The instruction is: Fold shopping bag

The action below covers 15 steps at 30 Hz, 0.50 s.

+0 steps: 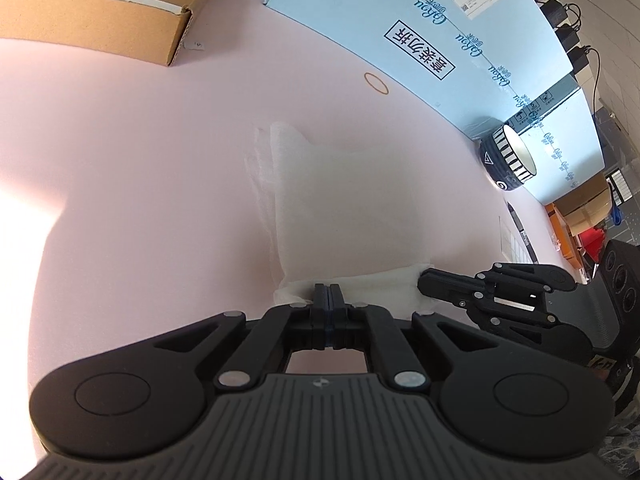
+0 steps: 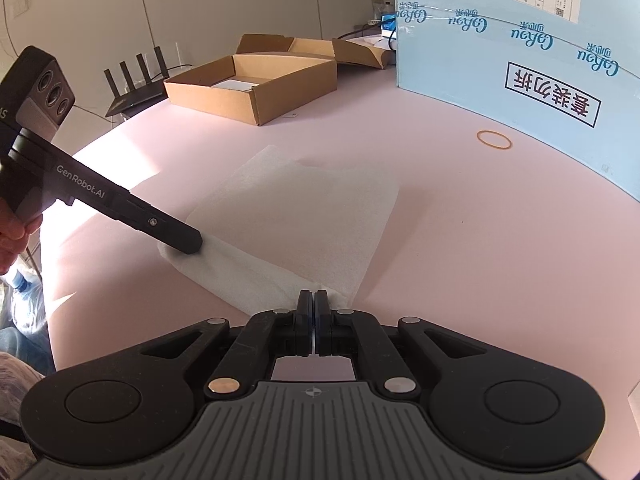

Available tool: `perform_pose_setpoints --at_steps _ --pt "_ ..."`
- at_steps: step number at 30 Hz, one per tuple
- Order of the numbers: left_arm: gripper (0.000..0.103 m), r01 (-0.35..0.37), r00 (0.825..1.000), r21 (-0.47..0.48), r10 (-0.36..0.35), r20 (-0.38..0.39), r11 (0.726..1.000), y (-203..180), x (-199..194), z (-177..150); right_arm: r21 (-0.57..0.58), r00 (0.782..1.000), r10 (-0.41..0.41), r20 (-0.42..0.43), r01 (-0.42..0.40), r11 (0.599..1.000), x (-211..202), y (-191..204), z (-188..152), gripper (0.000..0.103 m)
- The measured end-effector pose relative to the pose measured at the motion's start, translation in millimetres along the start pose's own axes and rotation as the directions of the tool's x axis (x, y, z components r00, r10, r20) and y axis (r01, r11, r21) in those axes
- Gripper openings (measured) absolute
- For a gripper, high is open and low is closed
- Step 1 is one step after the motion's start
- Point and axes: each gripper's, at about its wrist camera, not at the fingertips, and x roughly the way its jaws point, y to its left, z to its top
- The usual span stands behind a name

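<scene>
The white shopping bag [image 1: 344, 208] lies flat on the pink table, its near edge raised in a fold. It also shows in the right wrist view [image 2: 304, 216]. My left gripper [image 1: 328, 290] is shut on the bag's near edge toward the left corner. My right gripper [image 2: 313, 296] is shut on the near edge at the right corner. The right gripper shows in the left wrist view [image 1: 424, 280], pinching the same raised edge. The left gripper shows in the right wrist view [image 2: 192, 246] on the bag's left corner.
A large light-blue carton [image 1: 460, 40] stands along the far right. An open cardboard box [image 2: 256, 84] sits at the far left. A rubber band [image 2: 494, 139] lies near the carton. A black-and-white cup [image 1: 508, 158] lies by the carton. A router [image 2: 136, 88] stands behind the box.
</scene>
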Motion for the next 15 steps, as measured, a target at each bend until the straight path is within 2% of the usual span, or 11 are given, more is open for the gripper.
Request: perform_pose_setpoints --at_steps 2,4,6,8,12,15 --pt "0.002 -0.002 1.0 0.013 0.002 -0.025 1.0 -0.8 1.5 4.0 -0.158 0.999 -0.031 0.034 0.036 0.987 -15.2 10.4 0.4 0.031" --pt "0.002 0.003 0.998 0.019 -0.002 -0.056 1.0 0.4 3.3 8.8 -0.327 0.998 -0.048 0.045 0.06 0.943 -24.9 20.6 -3.3 0.031" --pt "0.002 0.024 0.996 -0.007 -0.025 -0.091 1.0 6.0 5.2 14.5 -0.507 0.997 -0.06 0.044 0.074 0.859 -32.1 31.5 -10.3 0.03" --pt "0.002 0.048 0.989 -0.025 -0.051 -0.136 0.999 11.3 8.1 21.6 -0.661 0.997 -0.061 0.039 0.072 0.747 -33.2 41.8 -20.0 0.03" --pt "0.002 0.079 0.971 -0.031 -0.084 -0.224 0.996 16.5 14.5 35.1 -0.827 0.997 -0.063 0.039 0.067 0.558 -22.8 53.4 -34.5 0.03" --pt "0.002 0.092 0.957 -0.02 -0.094 -0.276 0.996 16.5 18.5 42.0 -0.891 0.997 -0.073 0.028 0.058 0.45 -10.4 55.5 -42.4 0.03"
